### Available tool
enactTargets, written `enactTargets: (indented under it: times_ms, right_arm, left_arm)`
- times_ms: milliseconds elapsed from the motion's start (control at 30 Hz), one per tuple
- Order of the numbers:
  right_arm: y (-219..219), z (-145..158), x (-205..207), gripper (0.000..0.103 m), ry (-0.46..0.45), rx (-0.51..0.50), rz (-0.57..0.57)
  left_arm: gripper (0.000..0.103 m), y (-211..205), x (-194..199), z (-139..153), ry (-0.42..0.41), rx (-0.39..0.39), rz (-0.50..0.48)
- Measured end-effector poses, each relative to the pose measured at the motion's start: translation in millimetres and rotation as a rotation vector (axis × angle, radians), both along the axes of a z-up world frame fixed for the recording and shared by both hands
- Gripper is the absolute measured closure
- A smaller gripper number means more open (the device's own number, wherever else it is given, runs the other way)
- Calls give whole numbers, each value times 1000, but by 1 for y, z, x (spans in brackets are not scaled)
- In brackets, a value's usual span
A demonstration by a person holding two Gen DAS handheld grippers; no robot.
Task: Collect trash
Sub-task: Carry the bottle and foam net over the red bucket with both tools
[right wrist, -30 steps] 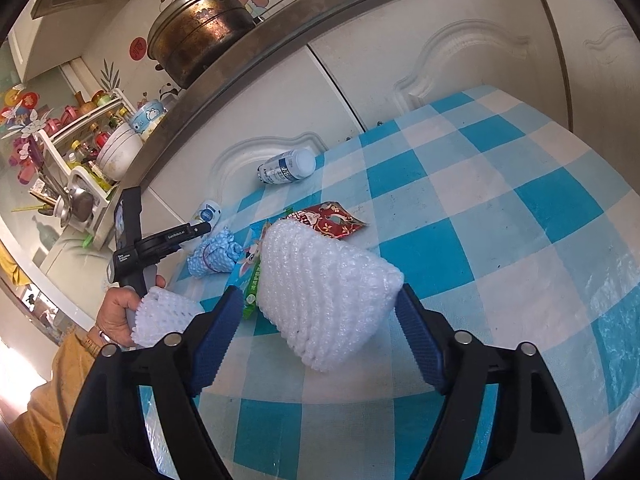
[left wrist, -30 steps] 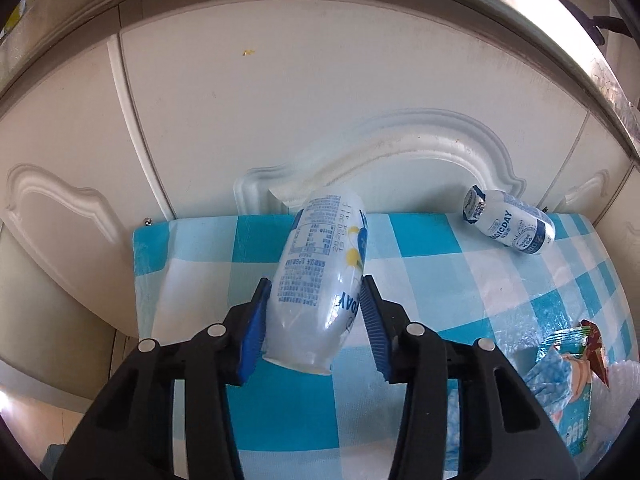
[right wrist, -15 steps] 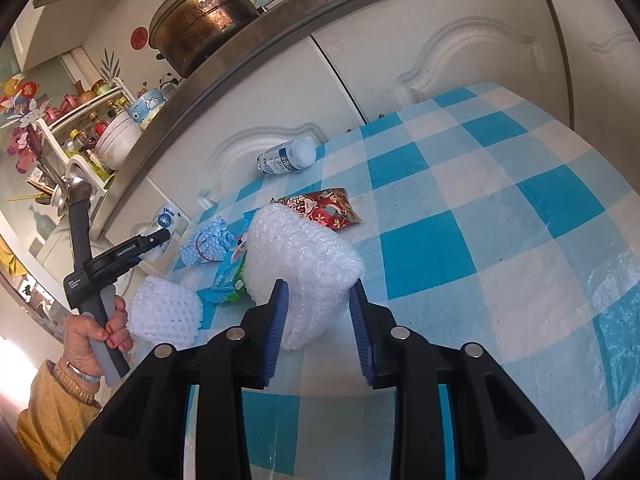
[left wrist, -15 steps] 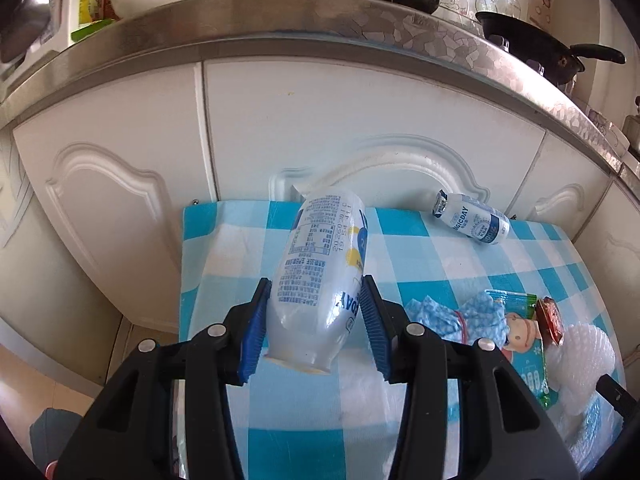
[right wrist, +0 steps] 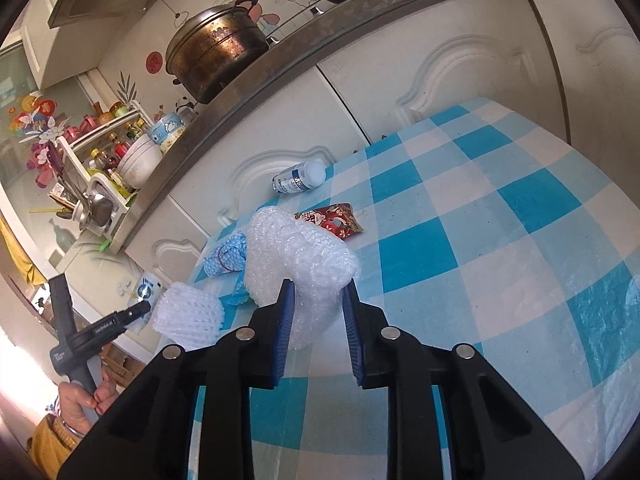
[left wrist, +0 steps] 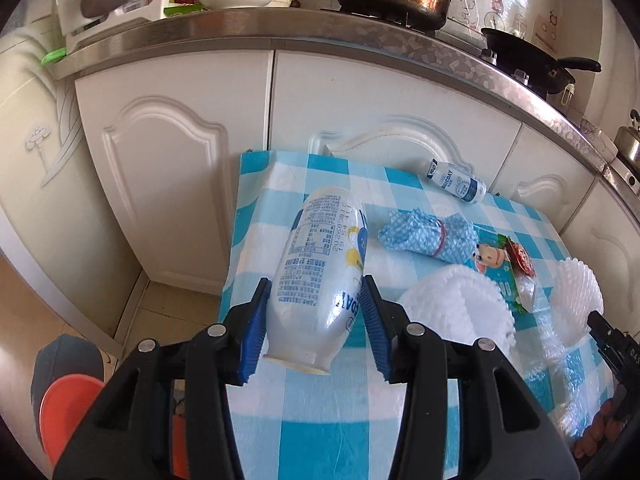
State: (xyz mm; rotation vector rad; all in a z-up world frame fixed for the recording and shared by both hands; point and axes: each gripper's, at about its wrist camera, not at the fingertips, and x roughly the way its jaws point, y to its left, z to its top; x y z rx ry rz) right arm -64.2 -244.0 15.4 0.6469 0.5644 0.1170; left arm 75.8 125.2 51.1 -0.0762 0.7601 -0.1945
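Kitchen table covered with a blue-and-white checked plastic cloth (right wrist: 500,240), its far edge butted against white panelled cabinet doors (left wrist: 168,184) under a steel-edged counter. The left gripper (left wrist: 316,320), jaws partly closed, clamps a white plastic drink bottle with blue printed label (left wrist: 320,276) between its blue ribbed pads (left wrist: 374,330); the bottle points away from the camera, its base nearest the lens, held above the table's left part near the left edge. Beyond that edge lies open tiled floor, where a round orange object (left wrist: 68,412), partly hidden, sits low at the frame's left. The right gripper (right wrist: 318,320) has its jaws closing on a crumpled wad of clear bubble wrap (right wrist: 300,264), the pads already pinching its near end; the wad stands above the cloth near the table's middle. Still on the cloth: a small white bottle with blue label (right wrist: 300,178) lying on its side at the far edge, touching or just short of the cabinet; a red printed snack wrapper (right wrist: 332,220) just behind the wad; a blue-and-white dotted cloth bundle bound with a red band (left wrist: 428,236); a white foam fruit net (right wrist: 188,316) at the left edge. The right half of the cloth is bare up to its rounded near and right edges.
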Motion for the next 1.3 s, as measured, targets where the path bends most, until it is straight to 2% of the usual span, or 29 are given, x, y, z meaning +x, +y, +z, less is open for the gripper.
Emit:
enactTargets:
  times_ms: [233,567,1000,1200,1300]
  right_arm:
    - [-18,-4,-20,77,-22,99,-22]
    - [-22,-6,-43,77,-14,173,-36]
    - [28,30,-62,77,-27,60,44]
    - [66,56,-65,77,-48,25,113]
    - [90,66,-64,77,-56,14,163]
  left_arm:
    - [57,19,-57,-8,29,-28,15]
    - [57,44,-121,-9,-14,25,60]
    - [56,94,-165,-7,-33,80,160]
    - [56,122,-178,-5,-43,127,236]
    - [56,137,-182,-5,-39,125,271]
